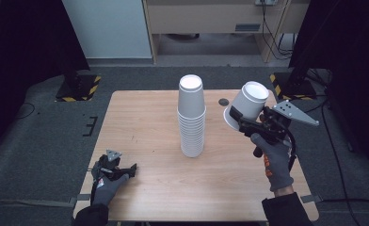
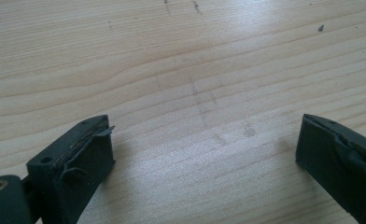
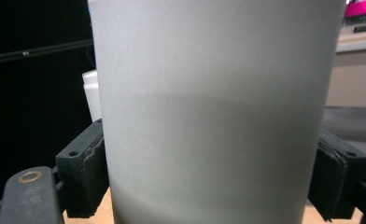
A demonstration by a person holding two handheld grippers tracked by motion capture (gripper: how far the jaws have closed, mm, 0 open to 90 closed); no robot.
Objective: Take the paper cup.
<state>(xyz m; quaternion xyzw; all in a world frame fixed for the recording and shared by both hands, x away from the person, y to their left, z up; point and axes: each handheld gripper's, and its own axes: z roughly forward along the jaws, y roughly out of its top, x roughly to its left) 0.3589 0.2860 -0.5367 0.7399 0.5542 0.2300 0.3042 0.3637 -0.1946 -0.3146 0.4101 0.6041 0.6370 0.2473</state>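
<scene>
Right gripper (image 1: 238,120) clamps a single white paper cup (image 1: 248,104) by its sides, held in the air to the right of the stack of cups (image 1: 191,115) and well apart from it. The cup is inverted and tilted — closed base up and away, rim down toward the person. In the right gripper view both jaws press flat against the cup wall (image 3: 214,112), one on each side.

Step in hand, as I judge it: bring the cup over the stack and seat it on top. To do it well — level the cup first so its rim is parallel with the top of the stack, centre it above, then lower straight; keep the squeeze light so the wall does not dent.

Right forearm rises from the near table edge, wrist cocked inward toward the stack.

Left gripper (image 1: 126,170) rests on the table (image 2: 181,70) near-left of the stack, jaws spread wide, nothing between them.
</scene>
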